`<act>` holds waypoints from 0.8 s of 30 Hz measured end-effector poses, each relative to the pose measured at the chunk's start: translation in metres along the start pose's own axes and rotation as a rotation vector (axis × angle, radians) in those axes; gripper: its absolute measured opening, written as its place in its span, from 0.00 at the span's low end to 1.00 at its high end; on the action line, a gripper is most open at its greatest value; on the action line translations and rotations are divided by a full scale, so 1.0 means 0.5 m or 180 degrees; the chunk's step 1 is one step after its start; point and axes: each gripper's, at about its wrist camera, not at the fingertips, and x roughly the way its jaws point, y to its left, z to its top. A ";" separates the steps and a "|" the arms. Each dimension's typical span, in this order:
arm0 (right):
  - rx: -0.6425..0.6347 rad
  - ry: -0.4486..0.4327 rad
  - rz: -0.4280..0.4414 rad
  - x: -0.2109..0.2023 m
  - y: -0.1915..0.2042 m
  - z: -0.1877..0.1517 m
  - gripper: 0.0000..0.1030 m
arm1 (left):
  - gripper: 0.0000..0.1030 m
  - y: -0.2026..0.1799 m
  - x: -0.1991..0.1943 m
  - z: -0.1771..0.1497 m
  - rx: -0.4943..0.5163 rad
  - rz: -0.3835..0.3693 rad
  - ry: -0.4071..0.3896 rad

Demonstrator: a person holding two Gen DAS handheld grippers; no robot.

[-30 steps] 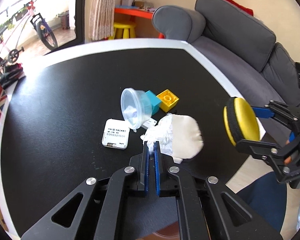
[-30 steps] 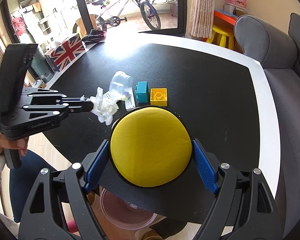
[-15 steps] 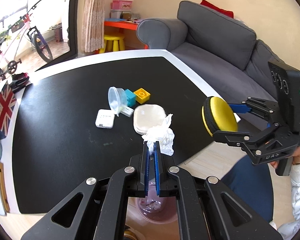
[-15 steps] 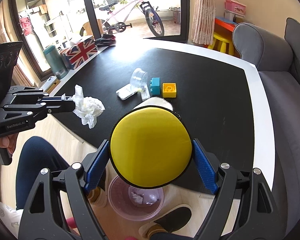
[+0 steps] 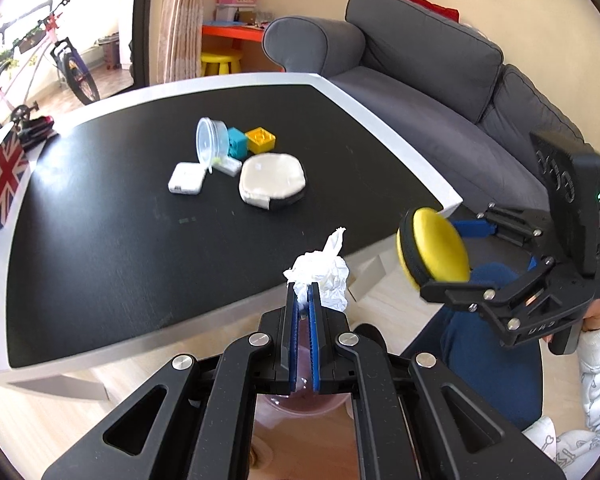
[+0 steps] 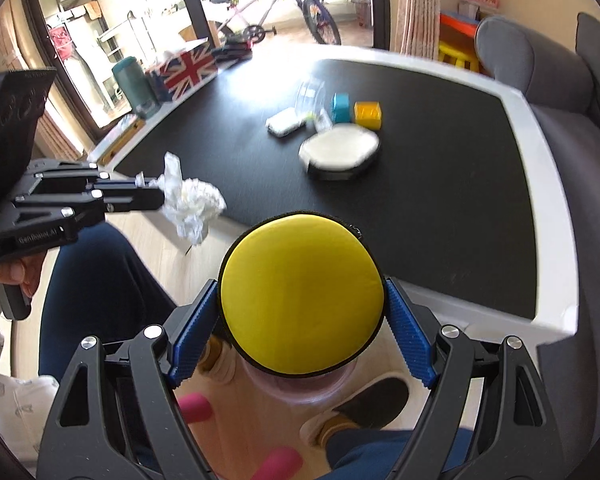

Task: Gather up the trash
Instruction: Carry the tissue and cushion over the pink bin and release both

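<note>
1. My left claw (image 5: 303,304) is pinched together on a crumpled white tissue (image 5: 320,276), holding it in the air past the near edge of the black counter (image 5: 100,240).
2. My right claw (image 6: 300,336) is clamped across a round yellow case (image 6: 300,292), also off the counter edge.
3. A translucent pink bin (image 6: 300,390) sits on the floor below the yellow case, mostly hidden.
4. On the counter: white round pouch (image 5: 271,180), white charger (image 5: 187,178), tipped clear cup (image 5: 210,140), teal block (image 5: 237,142), yellow block (image 5: 261,139).
</note>
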 end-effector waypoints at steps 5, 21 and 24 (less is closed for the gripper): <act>0.0052 0.0140 0.0107 0.028 0.001 -0.034 0.78 | 0.04 -0.002 0.004 -0.019 -0.0028 -0.0007 0.0043; 0.0156 0.0040 0.0018 0.012 -0.017 -0.021 0.94 | 0.04 -0.009 0.016 -0.028 0.0007 -0.0039 0.0116; 0.0171 0.0031 -0.0003 0.009 -0.022 -0.022 0.94 | 0.04 -0.013 0.022 -0.029 0.0021 -0.0046 0.0135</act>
